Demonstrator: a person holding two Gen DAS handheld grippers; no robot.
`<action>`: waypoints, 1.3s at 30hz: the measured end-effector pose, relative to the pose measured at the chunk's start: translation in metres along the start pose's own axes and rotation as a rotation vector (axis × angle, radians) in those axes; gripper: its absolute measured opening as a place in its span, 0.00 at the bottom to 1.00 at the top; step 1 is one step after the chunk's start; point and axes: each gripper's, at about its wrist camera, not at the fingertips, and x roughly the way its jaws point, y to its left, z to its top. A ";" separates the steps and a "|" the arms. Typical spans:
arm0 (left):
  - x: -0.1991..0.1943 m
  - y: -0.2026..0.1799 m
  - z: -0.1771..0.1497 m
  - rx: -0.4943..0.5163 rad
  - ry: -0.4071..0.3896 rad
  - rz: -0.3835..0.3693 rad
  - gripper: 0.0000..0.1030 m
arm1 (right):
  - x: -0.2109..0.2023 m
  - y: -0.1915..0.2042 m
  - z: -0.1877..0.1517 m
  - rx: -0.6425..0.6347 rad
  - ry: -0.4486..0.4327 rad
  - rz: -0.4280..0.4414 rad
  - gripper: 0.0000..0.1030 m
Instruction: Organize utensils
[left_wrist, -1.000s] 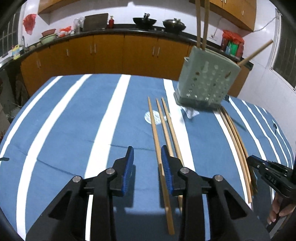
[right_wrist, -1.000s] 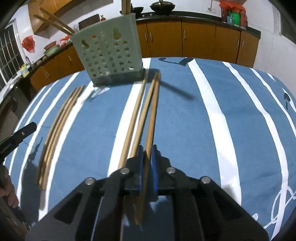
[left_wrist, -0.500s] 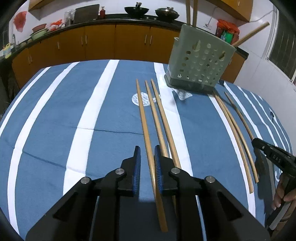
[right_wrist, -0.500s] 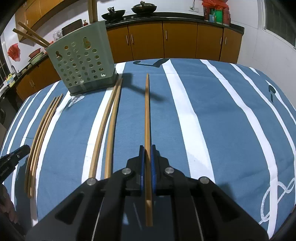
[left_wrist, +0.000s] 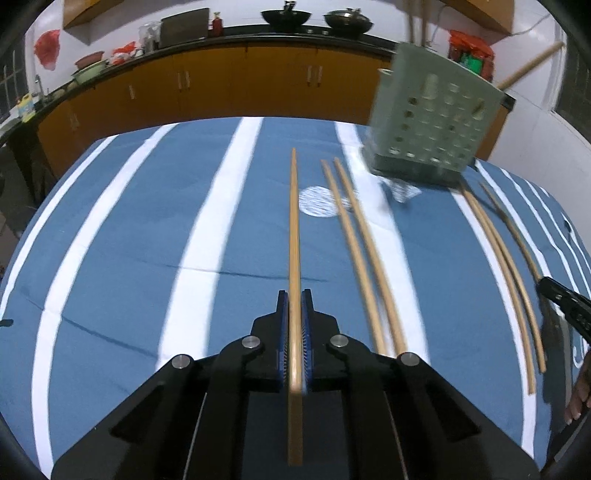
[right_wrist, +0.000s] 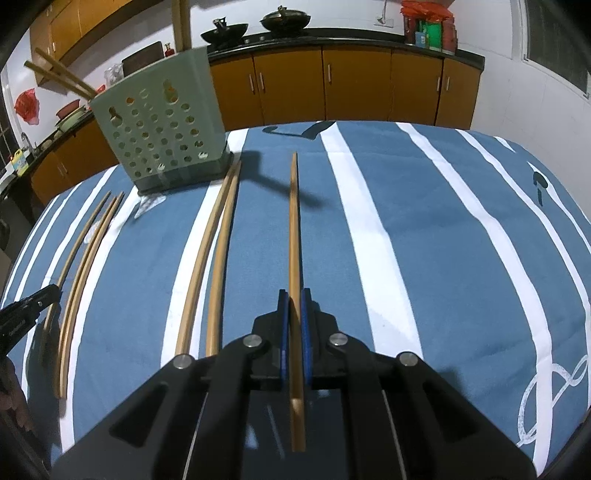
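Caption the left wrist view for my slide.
Left gripper shut on a chopstick, four more on the striped cloth near the holder.

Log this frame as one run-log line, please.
left gripper: shut on chopstick | right gripper: shut on chopstick | holder: upright | loose chopsticks: on table

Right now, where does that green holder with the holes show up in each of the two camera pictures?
Left wrist view: the green holder stands upper right, blurred, on the striped tablecloth.
Right wrist view: the green holder stands upper left, sharp.
Shared landmark: the black wok on the counter behind it.
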 end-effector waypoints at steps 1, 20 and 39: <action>0.001 0.003 0.002 -0.002 -0.001 0.006 0.07 | 0.000 -0.001 0.001 0.003 -0.003 -0.001 0.08; 0.006 0.011 0.006 -0.011 -0.008 -0.002 0.08 | 0.010 0.000 0.004 -0.002 0.004 -0.015 0.09; 0.006 0.011 0.006 -0.015 -0.009 -0.005 0.08 | 0.010 0.002 0.003 -0.011 -0.005 -0.022 0.10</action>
